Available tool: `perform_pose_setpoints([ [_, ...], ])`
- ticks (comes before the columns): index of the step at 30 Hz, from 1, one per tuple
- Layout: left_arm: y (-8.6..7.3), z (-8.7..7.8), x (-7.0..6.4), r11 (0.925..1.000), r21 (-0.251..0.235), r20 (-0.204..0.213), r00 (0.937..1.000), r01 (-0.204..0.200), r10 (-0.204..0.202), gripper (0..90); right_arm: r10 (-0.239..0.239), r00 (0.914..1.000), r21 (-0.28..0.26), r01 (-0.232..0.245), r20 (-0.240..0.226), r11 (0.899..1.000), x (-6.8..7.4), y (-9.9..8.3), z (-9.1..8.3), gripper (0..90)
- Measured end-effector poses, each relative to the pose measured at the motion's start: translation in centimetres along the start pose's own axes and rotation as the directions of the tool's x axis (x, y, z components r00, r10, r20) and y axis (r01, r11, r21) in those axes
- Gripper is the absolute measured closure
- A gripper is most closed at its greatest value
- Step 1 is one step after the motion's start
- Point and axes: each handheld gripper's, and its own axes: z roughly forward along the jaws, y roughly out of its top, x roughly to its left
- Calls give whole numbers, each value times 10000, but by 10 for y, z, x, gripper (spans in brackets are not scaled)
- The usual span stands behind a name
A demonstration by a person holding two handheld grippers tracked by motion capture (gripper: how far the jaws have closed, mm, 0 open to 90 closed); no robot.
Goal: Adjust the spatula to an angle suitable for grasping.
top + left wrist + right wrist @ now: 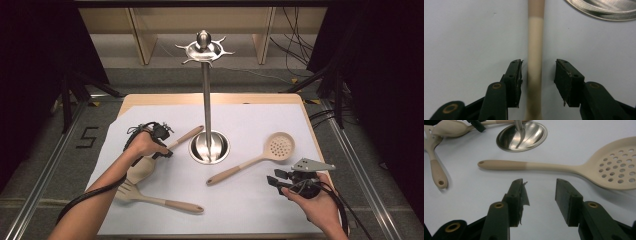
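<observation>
Left gripper (537, 75) jaws apart, straddling beige silicone spoon handle (535, 50); right gripper (540, 195) jaws apart near perforated beige skimmer (614, 167).

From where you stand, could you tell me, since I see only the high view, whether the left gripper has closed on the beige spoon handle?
Observer: Not yet; the left gripper is open, its jaws either side of the beige spoon handle.
Operator: Thank you. And the right gripper?
Observer: The right gripper is open, holding nothing.
Operator: What lies ahead of it?
Observer: The beige perforated skimmer lies flat across its view, beyond the jaws.
</observation>
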Motion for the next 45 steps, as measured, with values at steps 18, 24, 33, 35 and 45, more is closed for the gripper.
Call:
perform_pose_setpoints([
  [18, 11, 0, -5, 9923, 959, -714, 9938, -781, 851, 775, 244, 9994, 110, -241, -258, 9996, 1, -2, 3, 587],
  [24, 6, -4, -4, 9970, 369, -640, 9955, -679, 702, 779, 179, 9998, 52, -178, -128, 9998, 0, -2, 3, 587],
  [33, -3, -23, -3, 9910, -1332, -490, 9988, -160, 96, 781, -158, 9999, 81, 158, 17, 9998, -3, -2, 3, 586],
  [35, -5, -28, -2, 9880, -1526, -469, 9988, -217, 147, 781, 0, 9998, 77, 1, -218, 10000, -2, -2, 3, 586],
  [45, -23, -51, -3, 9313, -3596, -410, 9961, 580, -779, 781, -167, 9998, -16, 167, 108, 9999, -3, -1, 1, 586],
])
